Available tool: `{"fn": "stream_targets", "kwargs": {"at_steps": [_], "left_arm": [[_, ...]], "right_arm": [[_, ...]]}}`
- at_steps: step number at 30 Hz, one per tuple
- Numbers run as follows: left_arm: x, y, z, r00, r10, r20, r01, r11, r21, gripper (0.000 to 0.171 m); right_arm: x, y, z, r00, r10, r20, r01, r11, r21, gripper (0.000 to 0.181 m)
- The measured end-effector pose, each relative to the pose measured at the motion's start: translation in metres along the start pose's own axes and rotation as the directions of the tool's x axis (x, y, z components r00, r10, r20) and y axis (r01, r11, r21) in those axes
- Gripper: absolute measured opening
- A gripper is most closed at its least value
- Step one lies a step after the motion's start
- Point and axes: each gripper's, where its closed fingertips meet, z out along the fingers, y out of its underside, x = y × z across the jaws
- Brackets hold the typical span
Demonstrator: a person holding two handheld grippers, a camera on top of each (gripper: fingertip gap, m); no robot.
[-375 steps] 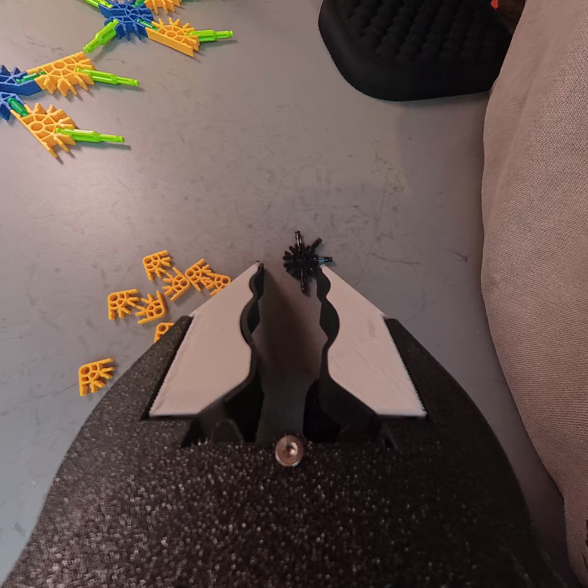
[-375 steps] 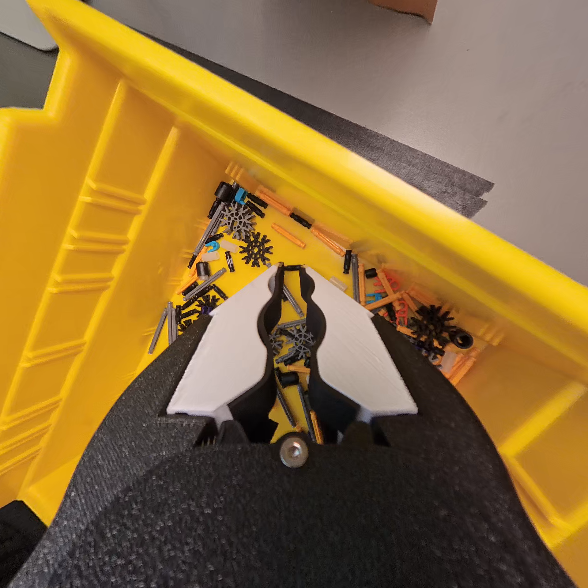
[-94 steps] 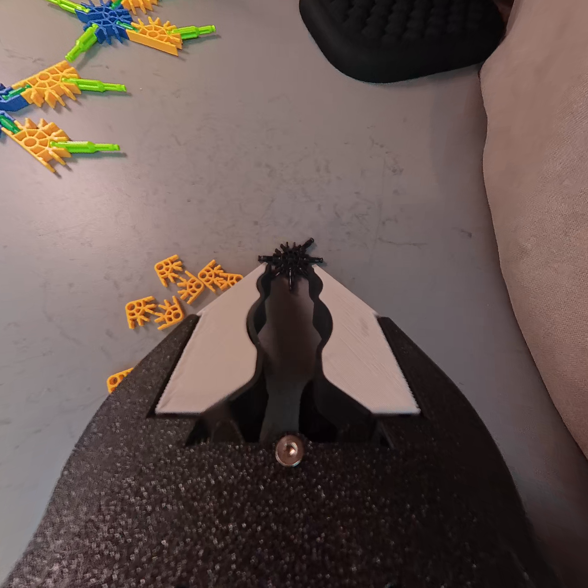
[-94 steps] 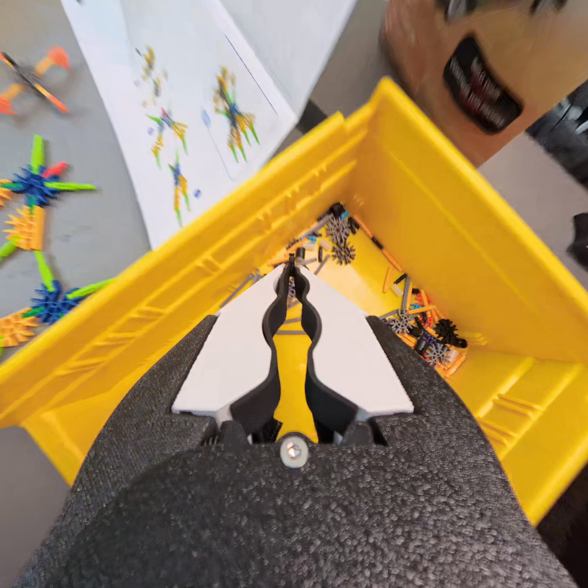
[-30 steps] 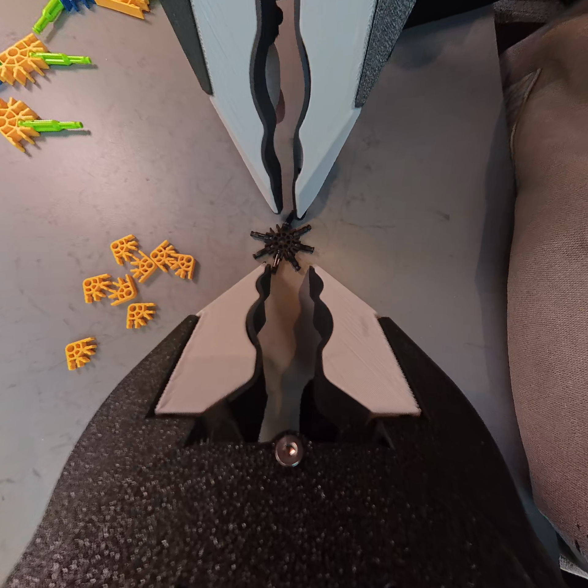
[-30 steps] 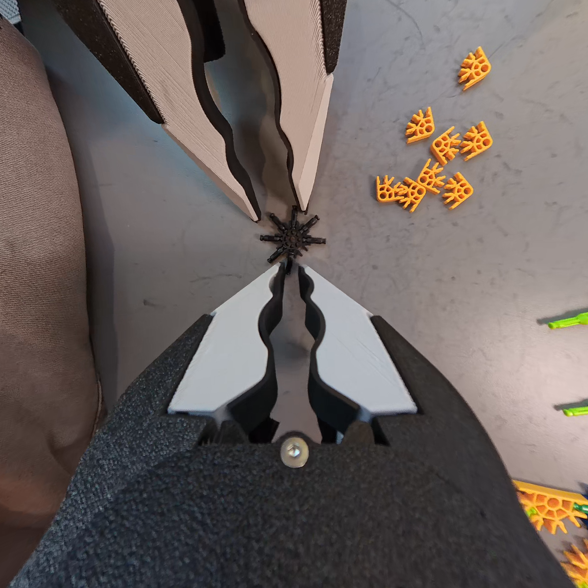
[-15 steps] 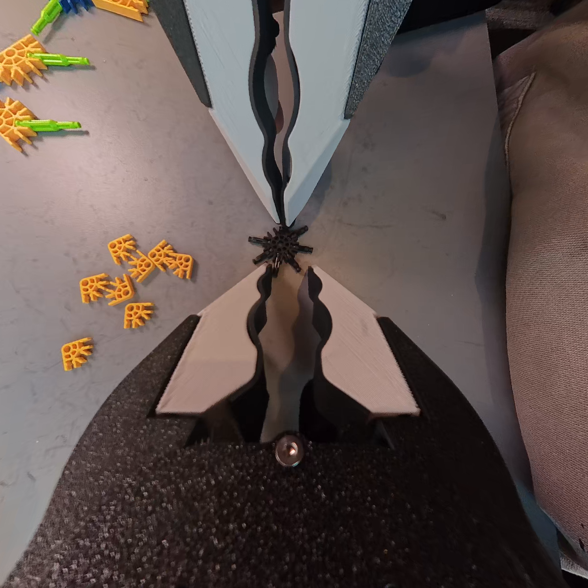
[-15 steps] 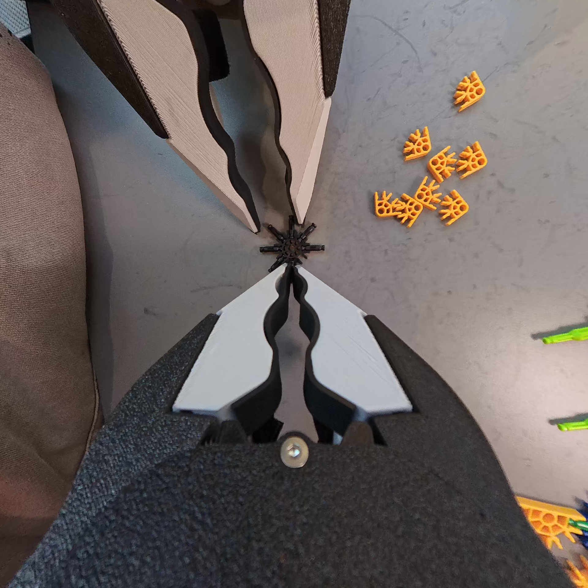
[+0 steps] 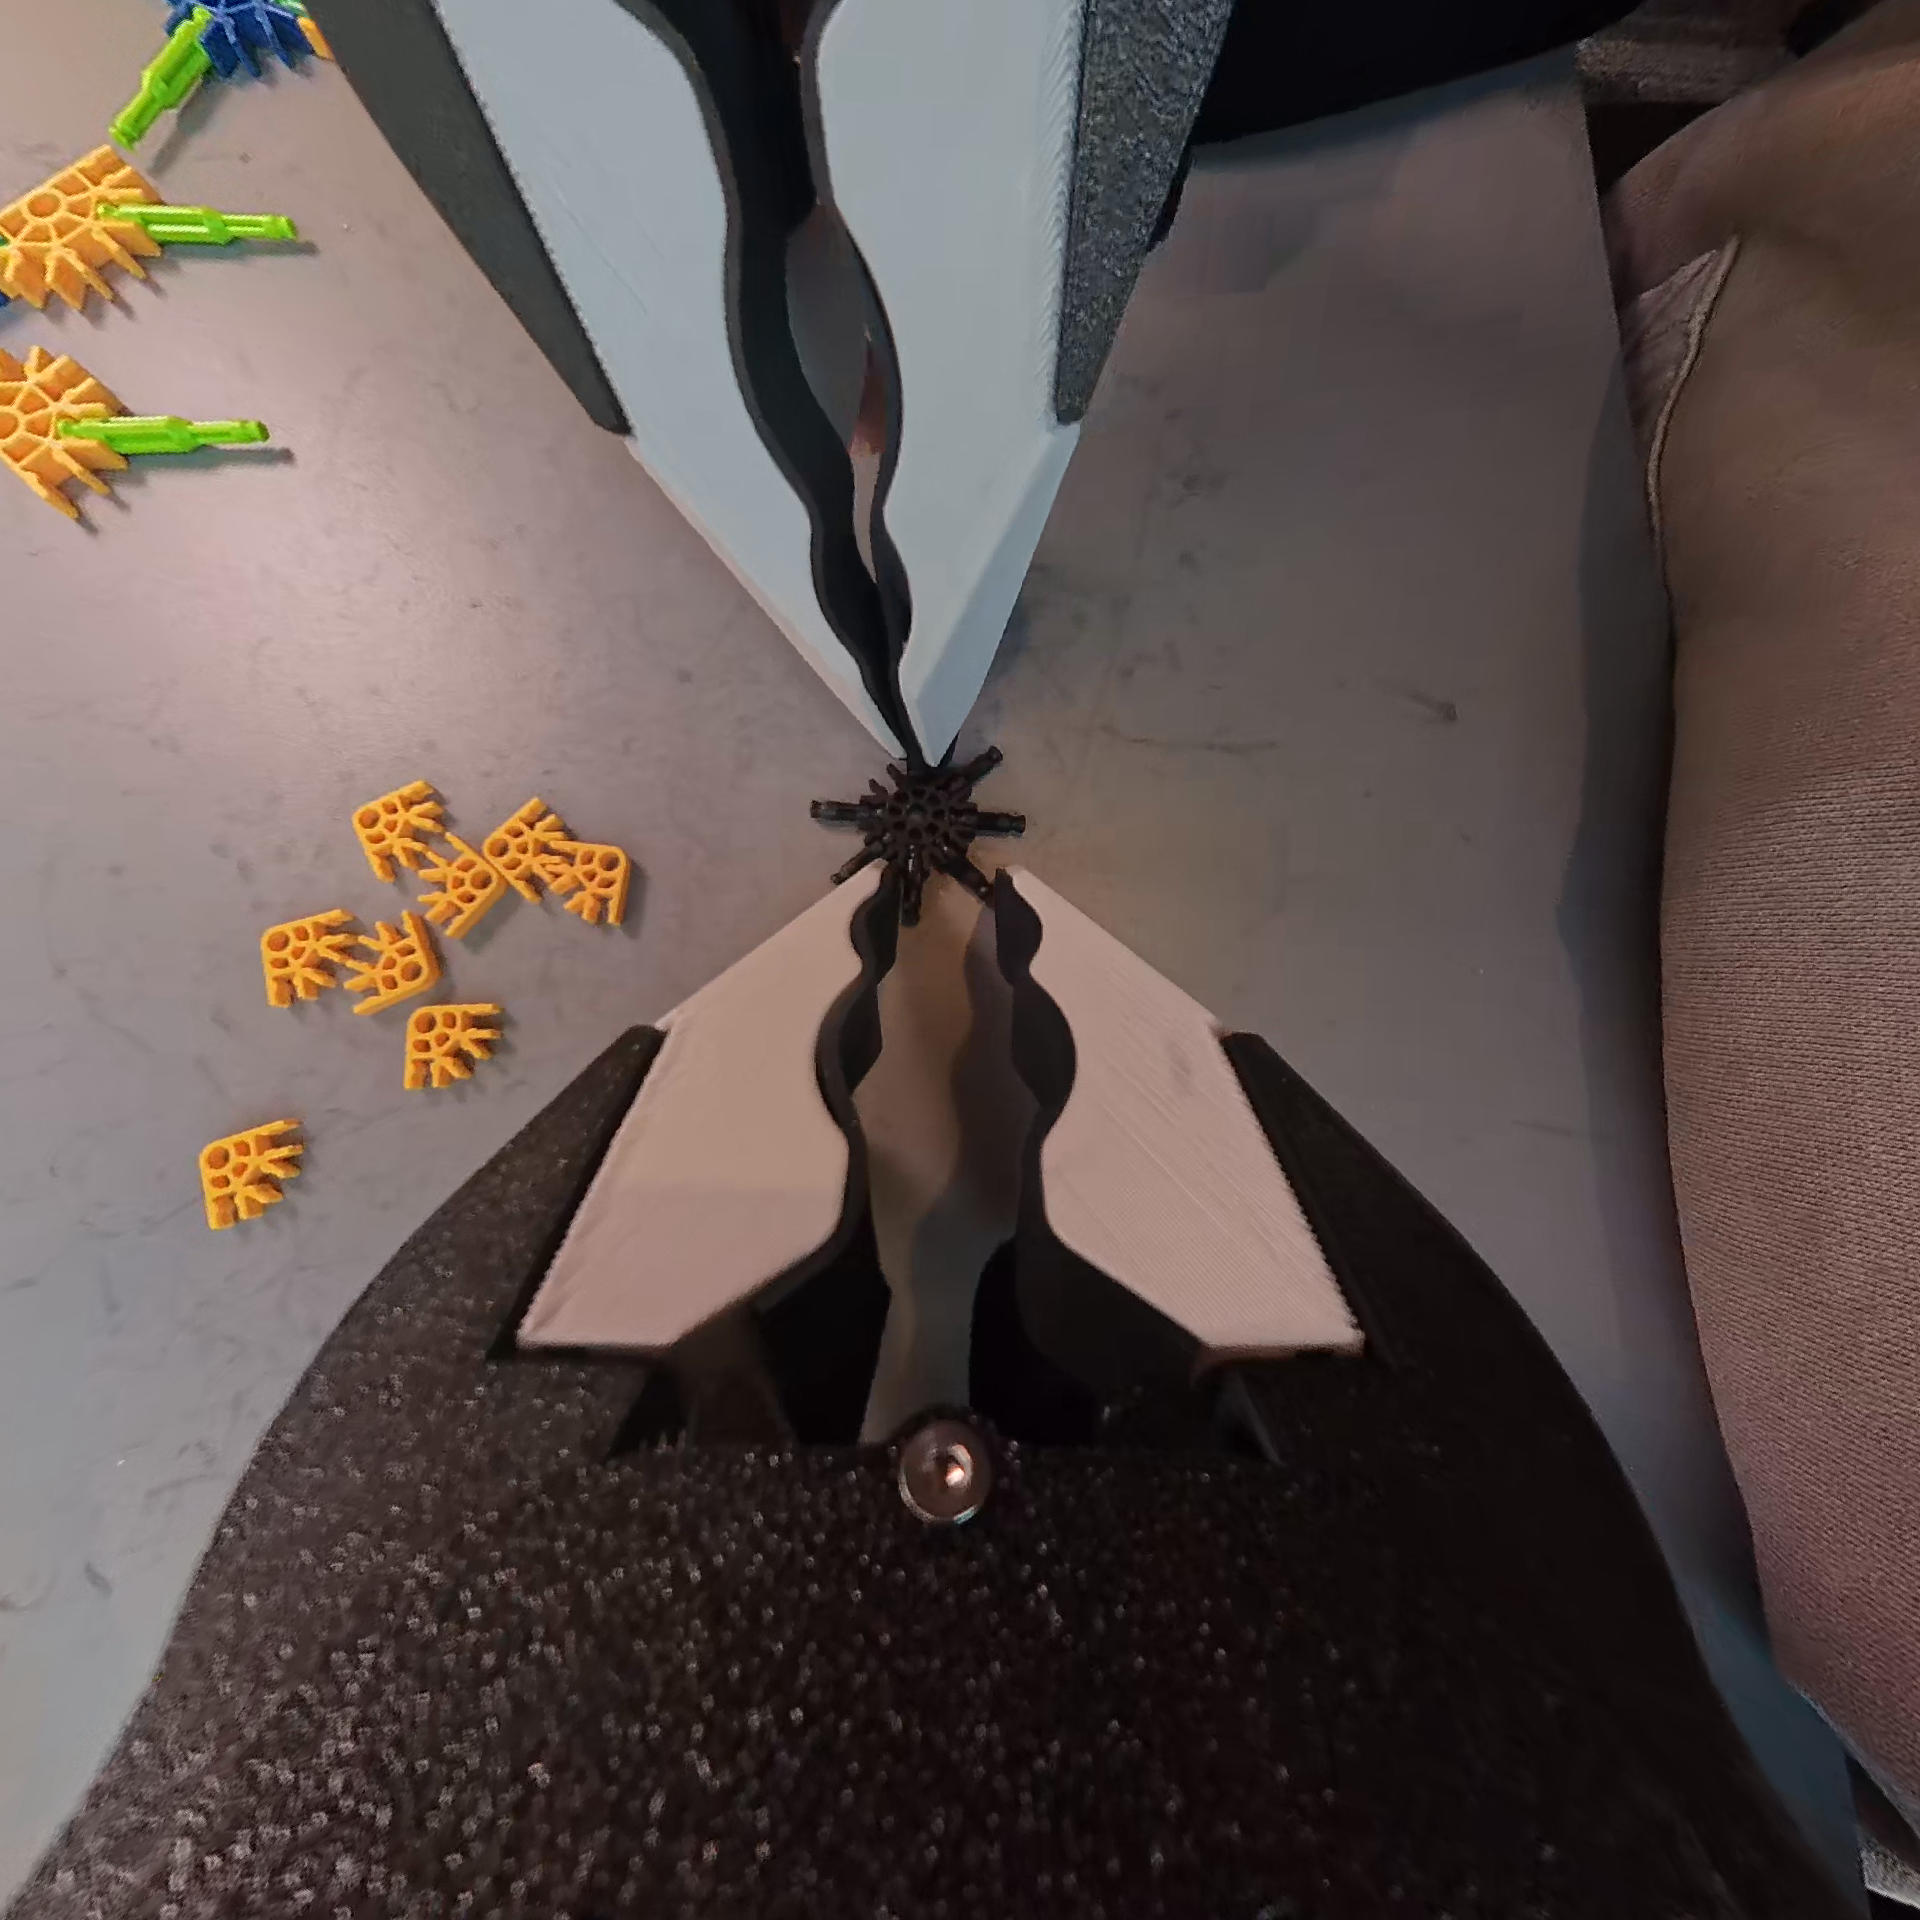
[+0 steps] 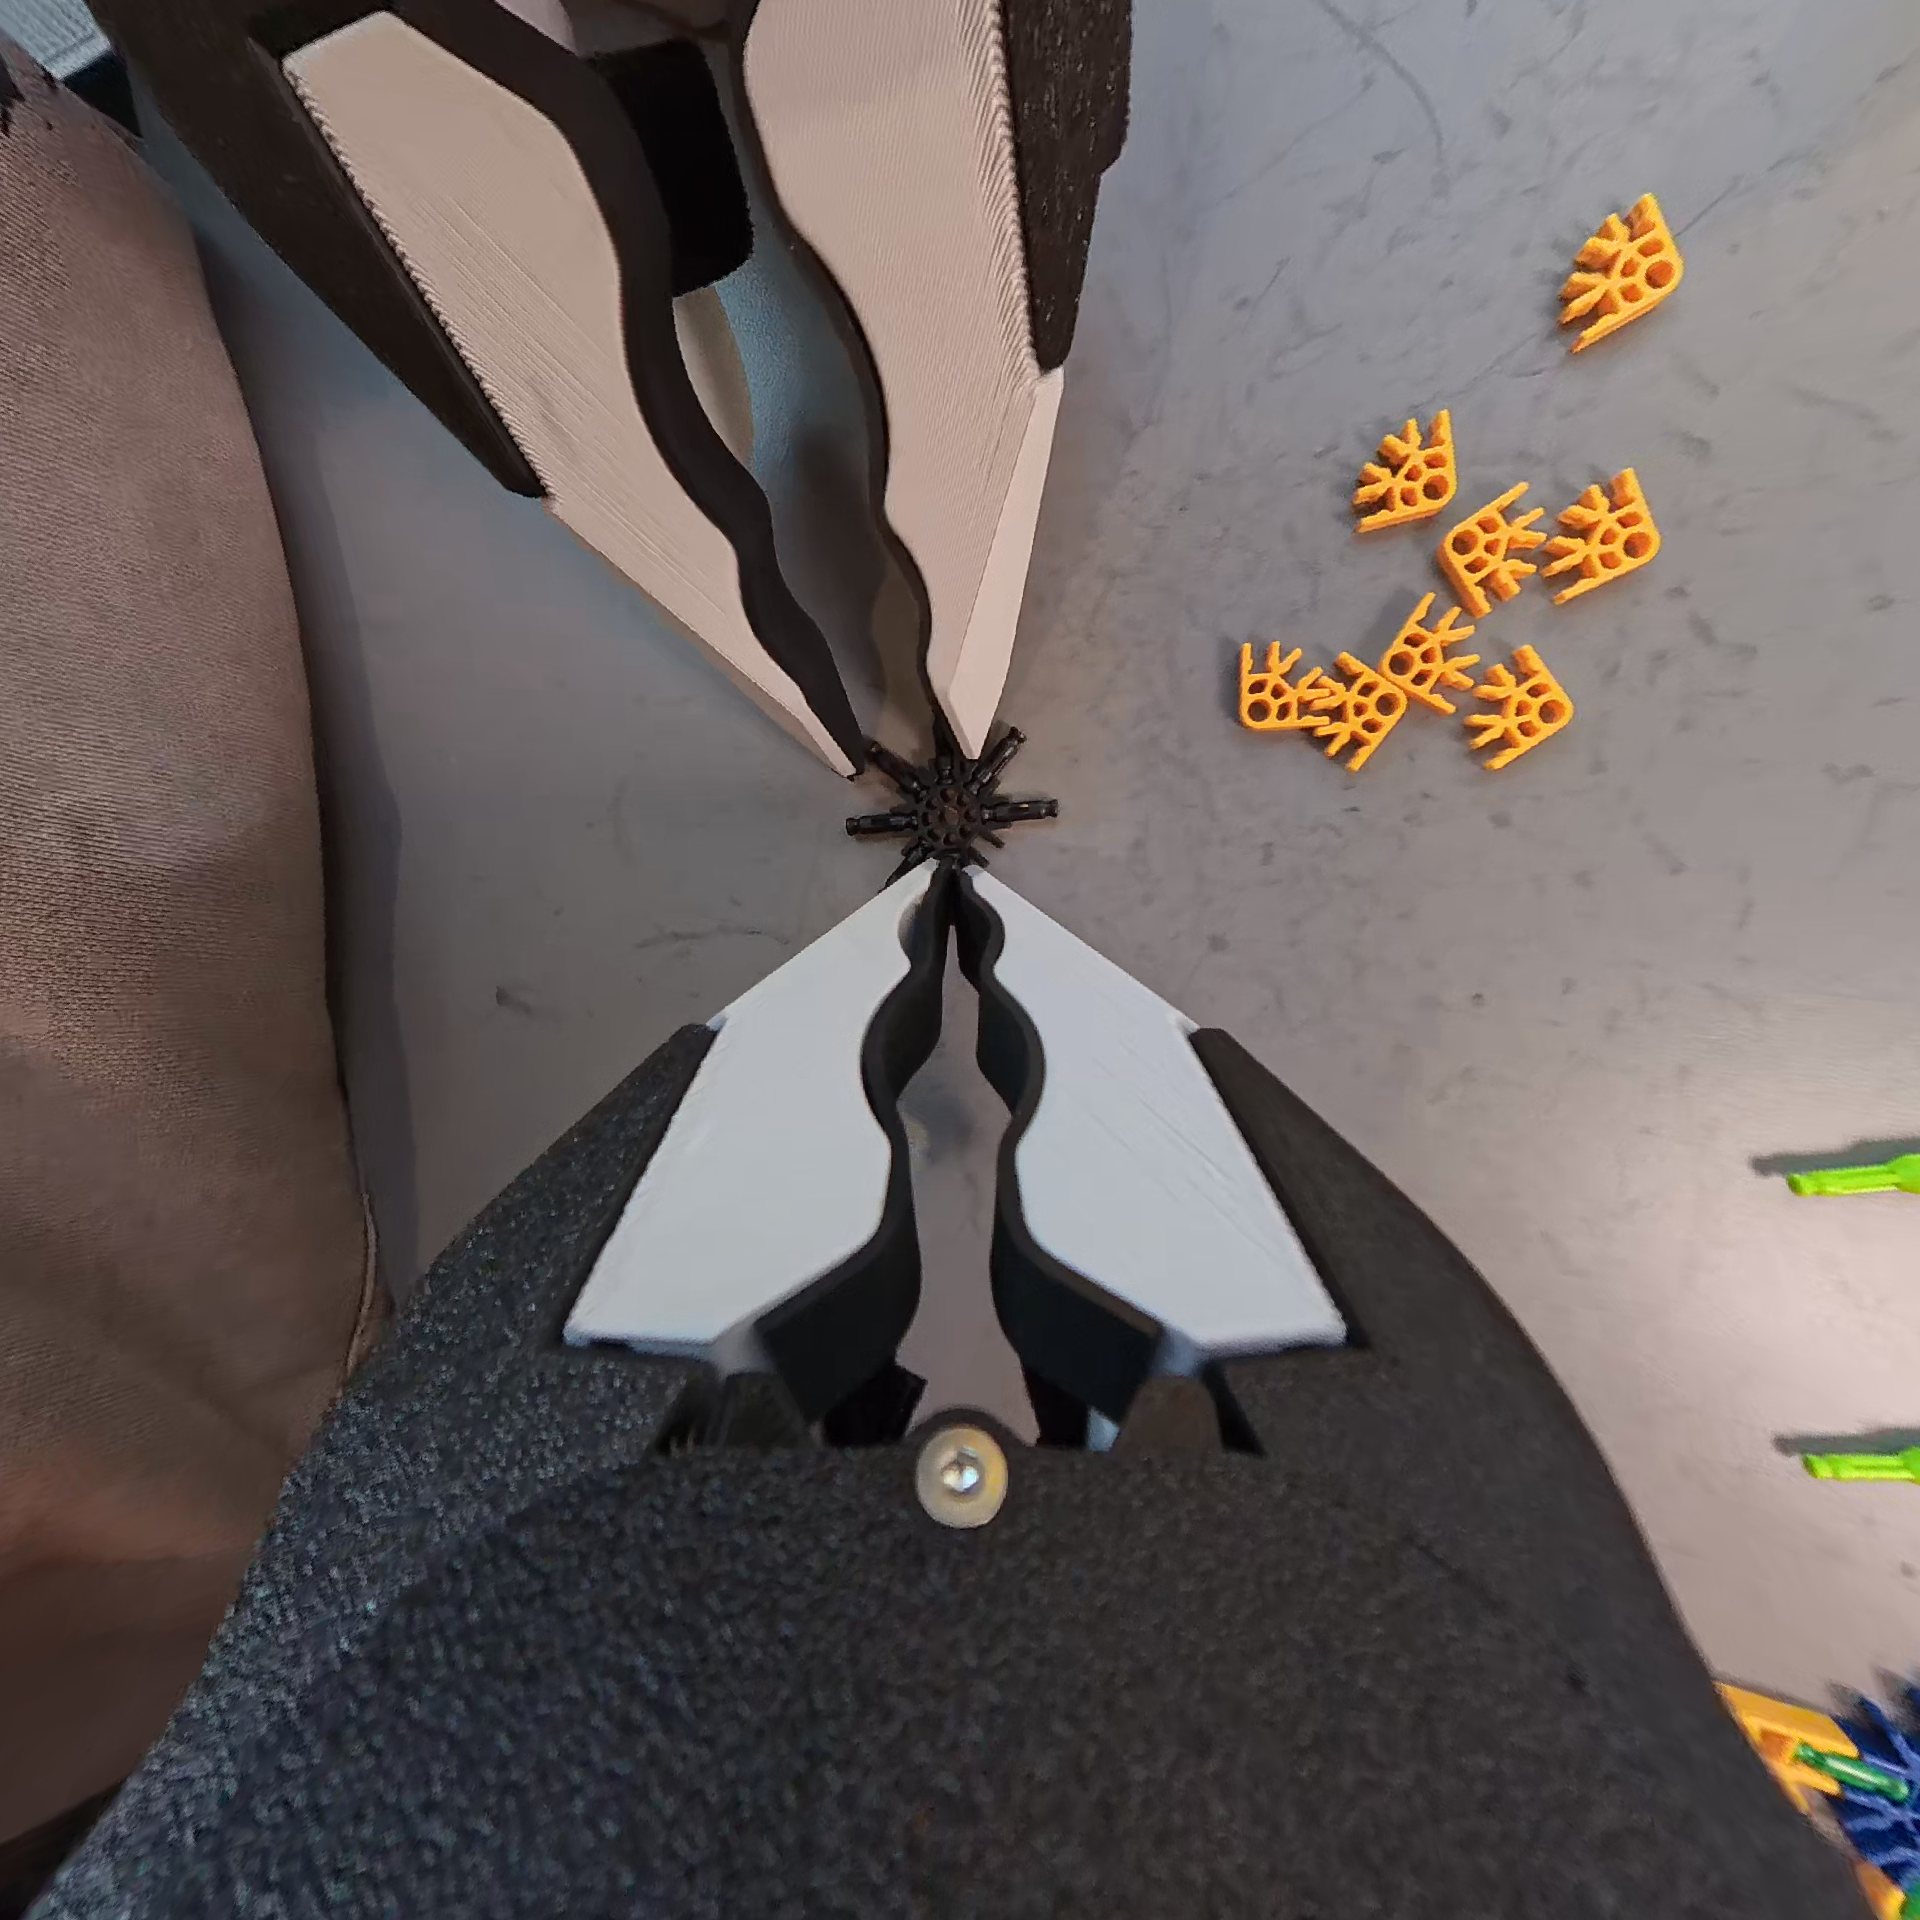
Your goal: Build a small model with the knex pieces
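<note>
The left gripper (image 9: 930, 888) is open, its tips around one short rod of a black star piece (image 9: 916, 826) on the grey counter (image 9: 1299, 675). The right gripper (image 10: 948, 878) is closed on a rod on the star's other side. Orange pieces (image 9: 447, 935) lie nearby.

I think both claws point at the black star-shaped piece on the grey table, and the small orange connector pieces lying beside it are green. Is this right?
Not quite. Both claws, left and right, do point at the black star-shaped piece on the grey table, but the small connector pieces beside it are orange, not green. The right wrist view shows this clearly.
</note>
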Motion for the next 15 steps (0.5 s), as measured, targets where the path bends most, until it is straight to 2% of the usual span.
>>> {"fn": "stream_targets", "kwargs": {"at_steps": [8, 15], "left_arm": [[-0.0005, -0.0002, 0.0004, 1.0, -0.009, -0.002, 0.009, 1.0, 0.008, 0.017], [-0.0006, -0.0003, 0.0004, 1.0, -0.004, -0.001, 0.004, 1.0, 0.013, 0.017]], "right_arm": [[-0.0009, 0.0012, 0.0014, 0.98, 0.159, 0.122, -0.142, 0.98, -0.141, 0.0], [-0.0003, 0.002, 0.0028, 0.963, 0.227, 0.142, -0.185, 0.947, -0.263, 0.0]]}}
